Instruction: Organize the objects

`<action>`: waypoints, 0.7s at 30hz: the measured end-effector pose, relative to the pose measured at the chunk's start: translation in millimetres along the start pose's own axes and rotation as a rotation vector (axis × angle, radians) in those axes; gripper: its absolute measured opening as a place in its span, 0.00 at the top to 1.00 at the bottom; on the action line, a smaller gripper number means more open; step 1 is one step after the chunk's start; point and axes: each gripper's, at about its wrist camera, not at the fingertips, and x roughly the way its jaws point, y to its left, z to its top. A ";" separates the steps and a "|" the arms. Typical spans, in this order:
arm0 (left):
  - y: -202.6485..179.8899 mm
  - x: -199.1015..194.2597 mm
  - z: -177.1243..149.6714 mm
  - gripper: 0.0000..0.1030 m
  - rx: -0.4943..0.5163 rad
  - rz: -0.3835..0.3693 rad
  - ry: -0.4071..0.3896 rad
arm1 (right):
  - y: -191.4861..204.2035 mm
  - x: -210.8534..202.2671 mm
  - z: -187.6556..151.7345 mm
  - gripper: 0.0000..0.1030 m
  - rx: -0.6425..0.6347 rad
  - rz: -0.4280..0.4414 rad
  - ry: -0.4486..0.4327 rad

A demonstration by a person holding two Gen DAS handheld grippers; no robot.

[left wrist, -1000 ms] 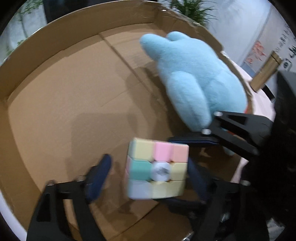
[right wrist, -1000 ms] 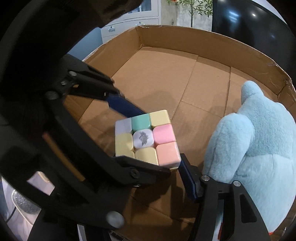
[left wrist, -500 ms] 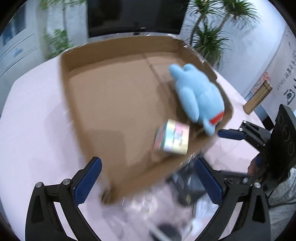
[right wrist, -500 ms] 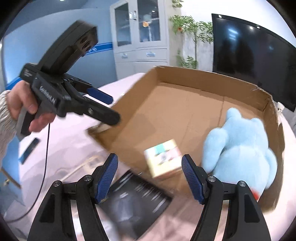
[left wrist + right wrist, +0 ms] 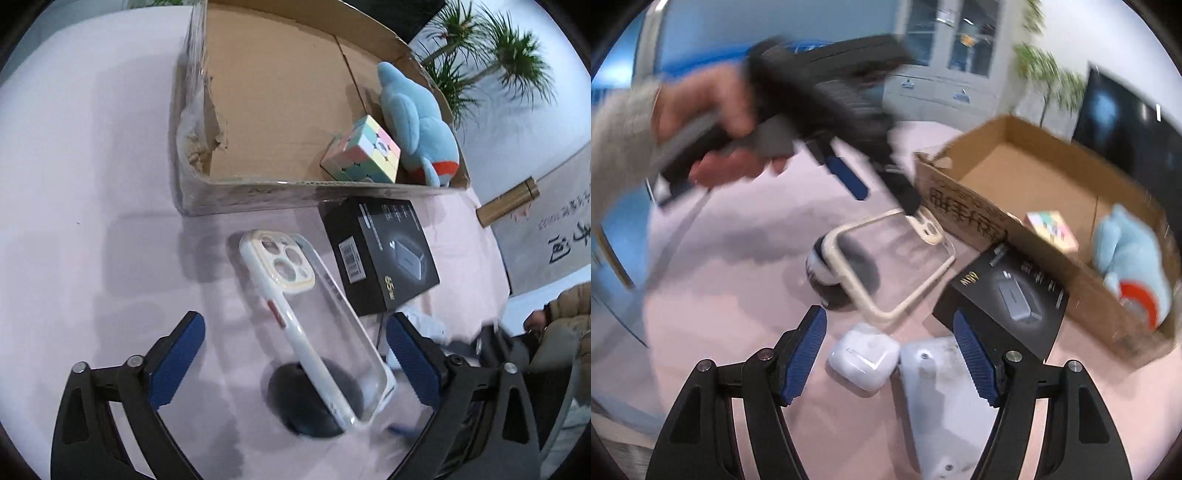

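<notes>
Left wrist view: cube (image 5: 364, 149) and blue plush (image 5: 415, 122) are already boxed (image 5: 258, 192). Phone case (image 5: 314, 317), black carton (image 5: 384, 254), earbud case (image 5: 864, 356) are left on the counter (image 5: 92, 184). Left fingers (image 5: 177, 363) closing, right fingers (image 5: 803, 360) spread, nothing gripped.

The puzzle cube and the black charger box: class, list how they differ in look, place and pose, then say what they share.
The puzzle cube is pastel, many-coloured; the black charger box is dark with printed text and a barcode. The cube sits inside the cardboard box beside the blue plush toy; the charger box lies outside on the pink table. The cube is tilted; the charger box lies flat. Both are box-shaped, and neither is gripped.
</notes>
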 end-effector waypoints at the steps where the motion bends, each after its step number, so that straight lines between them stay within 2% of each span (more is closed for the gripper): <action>1: 1.1 3.1 1.4 0.12 -0.010 -0.011 0.002 | 10.8 1.4 -0.2 0.31 -0.054 -0.031 0.004; 4: 3.0 11.1 4.1 0.18 -0.022 -0.027 0.009 | 30.0 12.6 3.6 0.32 -0.146 -0.087 0.016; 9: 3.3 19.8 5.0 0.32 -0.023 -0.037 0.019 | 33.8 32.1 6.0 0.53 -0.209 -0.141 0.059; 11: 4.0 22.5 5.4 0.40 -0.024 -0.043 0.025 | 33.2 36.4 5.0 0.55 -0.219 -0.146 0.070; 13: 3.3 26.7 5.6 0.52 -0.025 -0.047 0.029 | 33.0 39.1 3.8 0.61 -0.224 -0.158 0.082; 16: 3.0 32.8 4.9 0.69 -0.027 -0.051 0.035 | 32.7 43.1 4.4 0.75 -0.227 -0.167 0.091; 17: 3.1 33.6 4.5 0.73 -0.032 -0.072 0.033 | 32.5 45.1 3.9 0.80 -0.227 -0.170 0.095; 19: 0.6 32.1 4.3 0.84 -0.033 -0.096 0.020 | 32.6 46.5 3.7 0.81 -0.224 -0.182 0.097; 21: -2.8 29.7 3.5 0.84 -0.031 -0.096 0.009 | 32.8 47.0 3.0 0.83 -0.215 -0.196 0.098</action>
